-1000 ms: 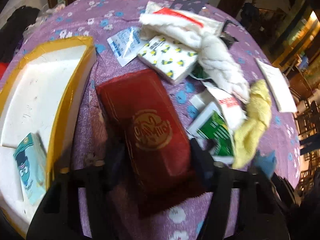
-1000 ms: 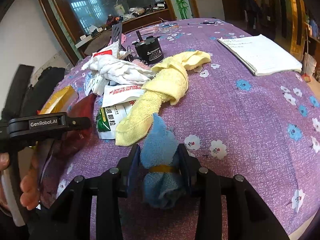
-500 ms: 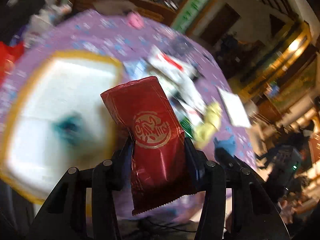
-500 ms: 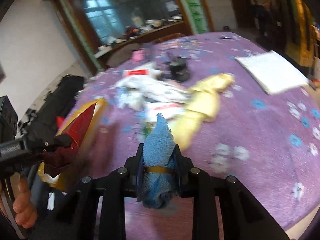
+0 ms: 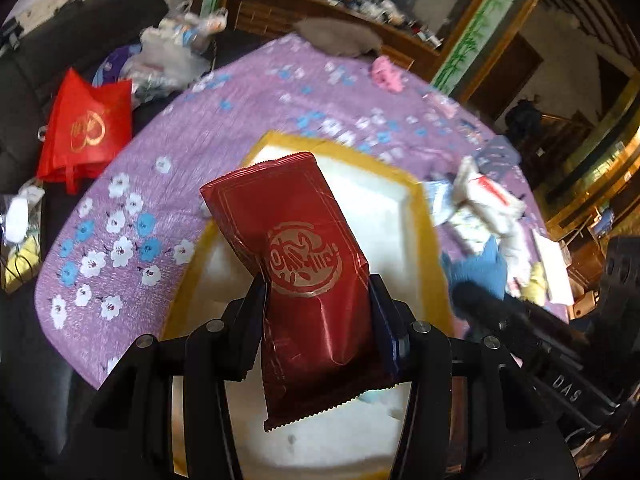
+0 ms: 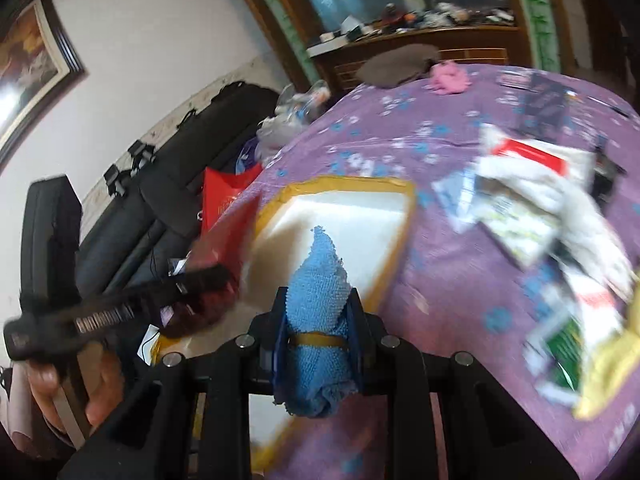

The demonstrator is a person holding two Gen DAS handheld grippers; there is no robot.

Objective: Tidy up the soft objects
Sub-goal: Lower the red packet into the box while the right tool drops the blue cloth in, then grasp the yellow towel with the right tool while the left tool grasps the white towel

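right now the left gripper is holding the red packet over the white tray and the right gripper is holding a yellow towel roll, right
Not quite. The left gripper does hold the red packet over the white tray, but the right gripper is clamped on a blue towel roll with a yellow band around it, not a yellow one. The right wrist view shows it; the yellow towel lies on the purple tablecloth.

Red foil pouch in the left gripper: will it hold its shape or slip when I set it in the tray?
The red foil pouch probably flexes: it creases where the left gripper pinches it. Its glossy film looks slippery. It seems light, standing unsupported above the white tray.
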